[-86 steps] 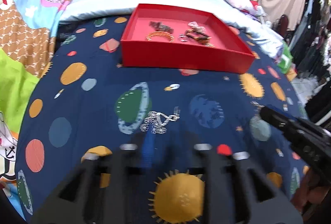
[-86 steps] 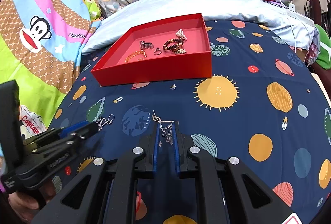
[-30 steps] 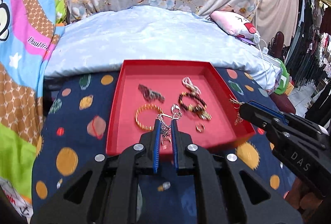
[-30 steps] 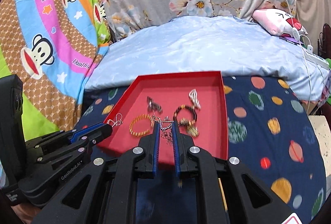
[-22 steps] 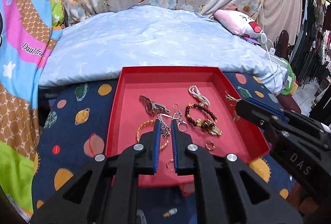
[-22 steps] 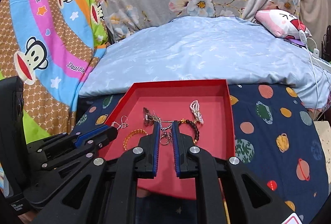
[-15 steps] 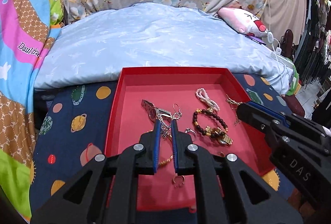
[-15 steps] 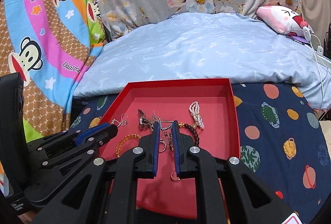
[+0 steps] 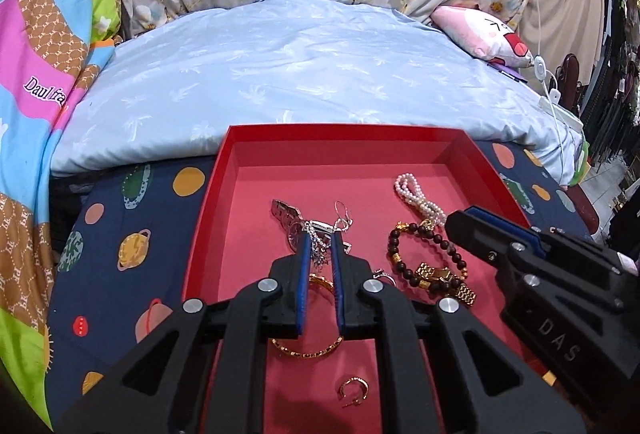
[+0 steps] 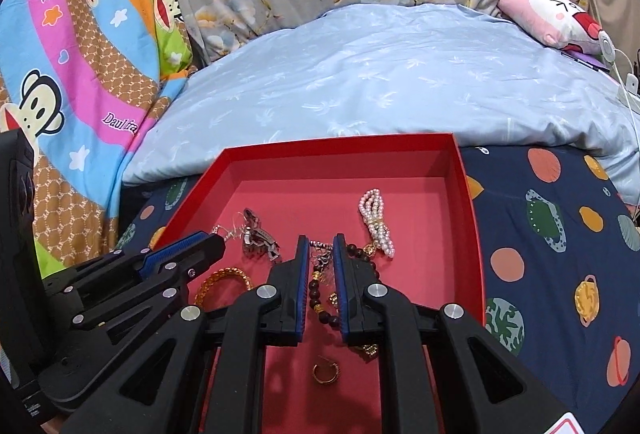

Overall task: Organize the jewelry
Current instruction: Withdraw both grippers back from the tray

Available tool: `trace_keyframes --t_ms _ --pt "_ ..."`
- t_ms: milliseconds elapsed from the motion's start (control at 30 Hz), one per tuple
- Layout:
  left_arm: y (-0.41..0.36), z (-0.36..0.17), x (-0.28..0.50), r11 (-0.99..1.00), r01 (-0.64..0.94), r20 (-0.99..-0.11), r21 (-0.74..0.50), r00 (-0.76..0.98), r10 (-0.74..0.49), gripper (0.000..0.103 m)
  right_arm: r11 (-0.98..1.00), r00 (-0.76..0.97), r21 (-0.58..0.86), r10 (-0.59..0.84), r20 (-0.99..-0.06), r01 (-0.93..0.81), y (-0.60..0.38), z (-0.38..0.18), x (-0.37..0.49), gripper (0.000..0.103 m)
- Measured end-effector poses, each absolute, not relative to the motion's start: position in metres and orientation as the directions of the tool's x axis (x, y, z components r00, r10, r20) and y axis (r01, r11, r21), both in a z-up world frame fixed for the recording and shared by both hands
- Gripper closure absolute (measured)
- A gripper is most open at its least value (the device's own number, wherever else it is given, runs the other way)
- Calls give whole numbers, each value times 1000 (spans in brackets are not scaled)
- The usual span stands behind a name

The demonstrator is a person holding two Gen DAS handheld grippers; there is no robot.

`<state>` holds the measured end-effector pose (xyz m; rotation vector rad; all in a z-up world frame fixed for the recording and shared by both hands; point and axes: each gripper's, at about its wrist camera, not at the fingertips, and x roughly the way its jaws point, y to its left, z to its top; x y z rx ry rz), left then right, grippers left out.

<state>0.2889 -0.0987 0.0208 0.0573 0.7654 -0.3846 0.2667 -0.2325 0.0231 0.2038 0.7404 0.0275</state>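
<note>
A red tray (image 9: 344, 131) (image 10: 340, 145) lies on the bed with jewelry in it: a silver watch (image 9: 286, 211), a pearl bracelet (image 9: 416, 193), a brown bead bracelet (image 9: 420, 250), a gold bangle (image 9: 308, 348) and a gold ring (image 9: 354, 390). My left gripper (image 9: 320, 240) hovers over the tray's middle, shut on a silver earring chain (image 9: 316, 252). My right gripper (image 10: 320, 244) hangs just to its right, above the bead bracelet (image 10: 316, 290). Its jaws are opening, and a silver necklace (image 10: 322, 258) still dangles between the pads.
A navy planet-print cover (image 9: 120, 234) lies under the tray. Behind it bulges a pale blue duvet (image 9: 300, 65), with a pink plush pillow (image 9: 480, 29) and a white cable (image 9: 540, 61) at the right. A bright monkey-print blanket (image 10: 80, 73) rises on the left.
Both grippers have moved forward and down over the tray, each carrying its silver piece. The tray now fills the lower half of both views.
</note>
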Motion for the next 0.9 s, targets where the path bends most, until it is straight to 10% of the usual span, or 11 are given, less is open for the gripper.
trace_keyframes --t_ms 167,267,900 --pt "-100 21 289 935 344 -683 -81 664 -303 91 981 745 187 80 -662 61 -234 23 264 84" --pt "-98 22 287 947 314 -682 -64 679 -271 52 980 753 186 68 -654 73 -235 26 258 71" --pt "-81 28 213 975 221 -641 28 752 -152 44 977 780 85 -102 -618 195 -220 26 179 41"
